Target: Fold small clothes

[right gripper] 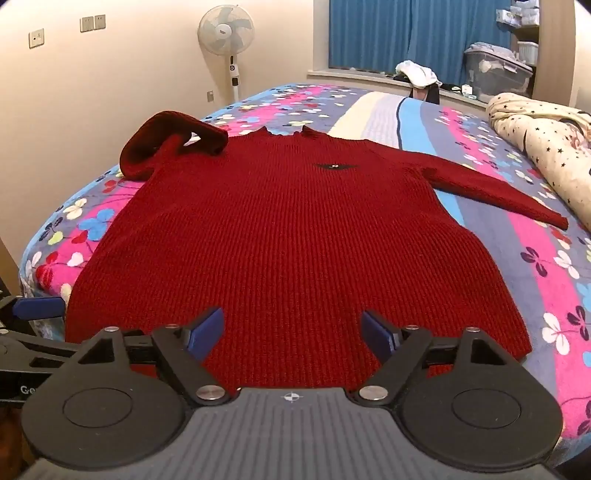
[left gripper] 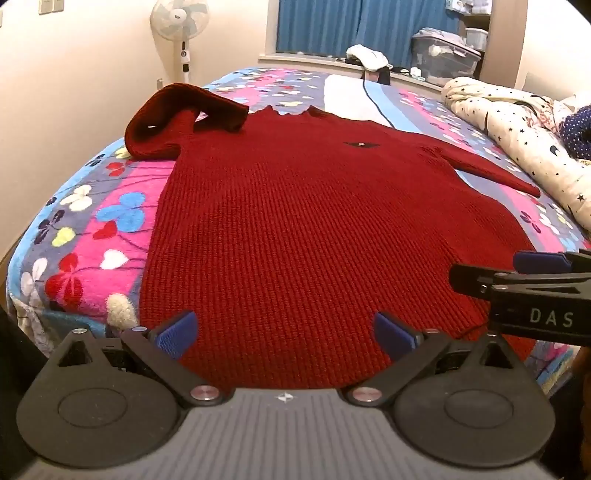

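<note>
A dark red knit sweater (left gripper: 295, 221) lies front up and flat on the bed, hem toward me; it also shows in the right wrist view (right gripper: 288, 236). Its left sleeve (left gripper: 173, 118) is bunched and folded over near the shoulder. Its right sleeve (right gripper: 495, 192) lies stretched out to the right. My left gripper (left gripper: 284, 334) is open, hovering over the hem near its middle. My right gripper (right gripper: 293, 332) is open over the hem too. It also shows in the left wrist view (left gripper: 517, 280) at the sweater's right edge.
The bed has a flowered blanket (right gripper: 546, 280). A rolled star-print quilt (left gripper: 517, 133) lies along the right side. A standing fan (right gripper: 226, 33) is by the wall. A plastic storage box (right gripper: 495, 74) and clothes sit on the window ledge.
</note>
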The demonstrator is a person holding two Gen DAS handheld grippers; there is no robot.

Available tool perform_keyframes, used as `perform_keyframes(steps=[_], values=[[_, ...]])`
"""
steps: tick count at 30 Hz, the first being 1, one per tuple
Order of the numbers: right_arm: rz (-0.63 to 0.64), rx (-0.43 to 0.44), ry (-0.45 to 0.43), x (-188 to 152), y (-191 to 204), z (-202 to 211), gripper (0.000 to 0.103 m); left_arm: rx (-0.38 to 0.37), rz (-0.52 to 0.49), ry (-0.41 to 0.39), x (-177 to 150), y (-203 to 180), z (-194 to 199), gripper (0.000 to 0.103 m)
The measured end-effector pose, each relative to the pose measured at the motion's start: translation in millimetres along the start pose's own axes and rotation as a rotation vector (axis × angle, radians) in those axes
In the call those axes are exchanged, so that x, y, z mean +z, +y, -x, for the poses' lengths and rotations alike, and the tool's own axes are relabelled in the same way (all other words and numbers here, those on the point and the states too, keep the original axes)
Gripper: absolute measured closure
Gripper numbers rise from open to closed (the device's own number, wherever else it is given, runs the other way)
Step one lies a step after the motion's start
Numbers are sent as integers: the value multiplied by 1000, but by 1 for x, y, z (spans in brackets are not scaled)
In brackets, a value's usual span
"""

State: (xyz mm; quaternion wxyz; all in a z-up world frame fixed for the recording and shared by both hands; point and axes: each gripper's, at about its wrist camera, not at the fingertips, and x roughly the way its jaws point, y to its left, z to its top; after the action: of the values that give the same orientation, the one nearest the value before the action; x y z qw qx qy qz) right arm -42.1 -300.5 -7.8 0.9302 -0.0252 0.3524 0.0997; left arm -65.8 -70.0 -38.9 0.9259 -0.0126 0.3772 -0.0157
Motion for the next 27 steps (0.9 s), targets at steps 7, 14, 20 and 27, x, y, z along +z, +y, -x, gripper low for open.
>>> perform_keyframes(steps=[7,14,20,27], values=[[24,4,-2,0,1,-2,22,-4,-9,4,1,1,-2,1],[15,-9,-1,1,2,-5,22,-3,-10,4,1,1,-3,1],[23,-35,2,0,5,-9,22,2,-6,11,3,3,-4,1],[80,-94,-7,1,5,-9,22,4,-4,12,2,3,-4,1]])
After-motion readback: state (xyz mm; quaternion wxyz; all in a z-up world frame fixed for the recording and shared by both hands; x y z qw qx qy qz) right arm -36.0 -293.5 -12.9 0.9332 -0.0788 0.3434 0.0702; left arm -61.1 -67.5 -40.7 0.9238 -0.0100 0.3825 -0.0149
